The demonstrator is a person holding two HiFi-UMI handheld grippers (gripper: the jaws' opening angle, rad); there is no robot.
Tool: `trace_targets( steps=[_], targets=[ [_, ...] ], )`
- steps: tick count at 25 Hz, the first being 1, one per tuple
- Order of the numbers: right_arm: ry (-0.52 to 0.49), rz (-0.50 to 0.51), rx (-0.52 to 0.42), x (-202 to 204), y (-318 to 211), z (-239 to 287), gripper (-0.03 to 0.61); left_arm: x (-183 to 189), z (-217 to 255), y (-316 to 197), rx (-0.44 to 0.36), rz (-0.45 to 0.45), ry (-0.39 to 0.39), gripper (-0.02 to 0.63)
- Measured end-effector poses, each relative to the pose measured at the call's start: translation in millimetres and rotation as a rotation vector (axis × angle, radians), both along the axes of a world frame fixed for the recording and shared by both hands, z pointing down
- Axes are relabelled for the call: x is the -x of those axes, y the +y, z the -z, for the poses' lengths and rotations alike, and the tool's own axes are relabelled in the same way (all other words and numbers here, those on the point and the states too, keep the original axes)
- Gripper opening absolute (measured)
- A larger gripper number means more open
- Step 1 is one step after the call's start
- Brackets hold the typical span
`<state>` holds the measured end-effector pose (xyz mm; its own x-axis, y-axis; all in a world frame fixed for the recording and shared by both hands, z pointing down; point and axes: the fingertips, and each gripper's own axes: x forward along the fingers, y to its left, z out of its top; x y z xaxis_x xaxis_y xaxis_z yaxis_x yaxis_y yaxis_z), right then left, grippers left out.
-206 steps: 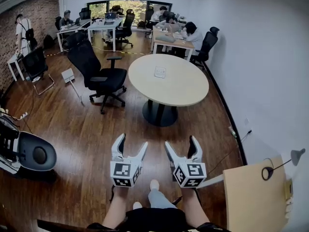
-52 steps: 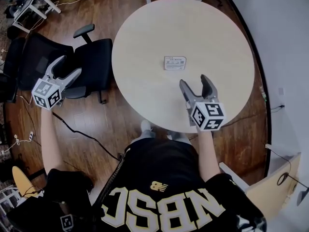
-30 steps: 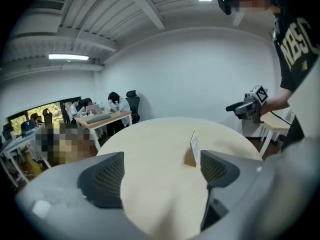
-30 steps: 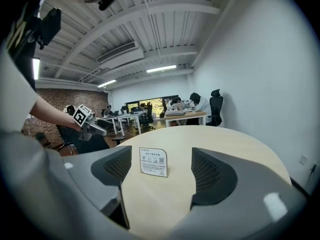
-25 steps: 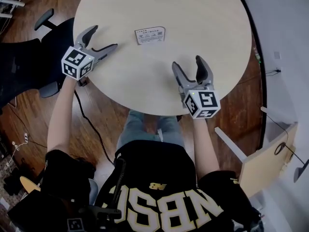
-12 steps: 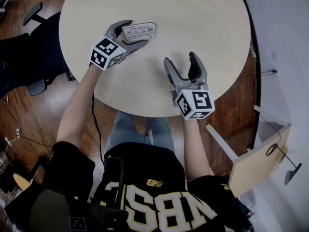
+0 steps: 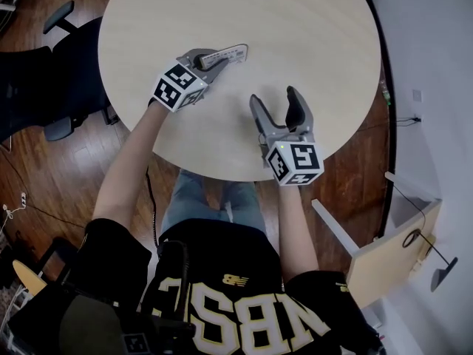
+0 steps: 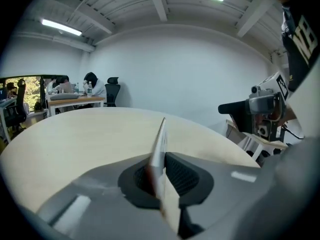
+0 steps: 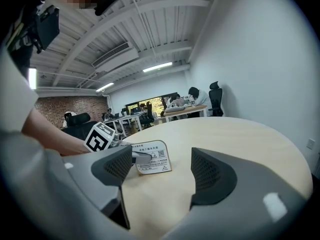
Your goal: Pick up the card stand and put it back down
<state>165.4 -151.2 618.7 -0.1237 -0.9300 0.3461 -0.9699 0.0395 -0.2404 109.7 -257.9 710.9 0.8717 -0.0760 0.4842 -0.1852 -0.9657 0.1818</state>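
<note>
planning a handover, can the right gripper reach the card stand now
Probably yes: only bare table lies between the right gripper and the card stand, though the left gripper just closed on one end.

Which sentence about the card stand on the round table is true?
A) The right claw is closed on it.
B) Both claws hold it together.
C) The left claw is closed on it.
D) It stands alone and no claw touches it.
C: the left claw is shut on the thin card stand, while the right claw stands open and empty, apart from it.
</note>
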Motion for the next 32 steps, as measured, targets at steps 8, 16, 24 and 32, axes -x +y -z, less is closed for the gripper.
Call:
trace_targets(
  steps=[8, 16, 24, 32],
  targets=[
    [-0.024, 0.049, -0.101, 28.0, -11.9, 51.2, 0.371, 11.7, 63.4, 37.8, 0.026, -0.058, 0.088, 0.005],
    [-0.005, 0.179, -0.343, 61.5, -14.3, 168.8, 0.362, 48.7, 193.3, 46.2, -0.031, -0.146, 0.19, 0.015],
    [0.004, 0.17, -0.536, 68.3, -17.2, 275.6, 0.359, 100.3, 344.3, 24.0, -0.258, 0.054, 0.345, 0.015],
    [0.011, 0.178, -0.615, 87.4, -18.7, 323.5, 0.35, 155.3, 415.8, 20.5, -0.518, 0.344, 0.344, 0.015]
  ],
)
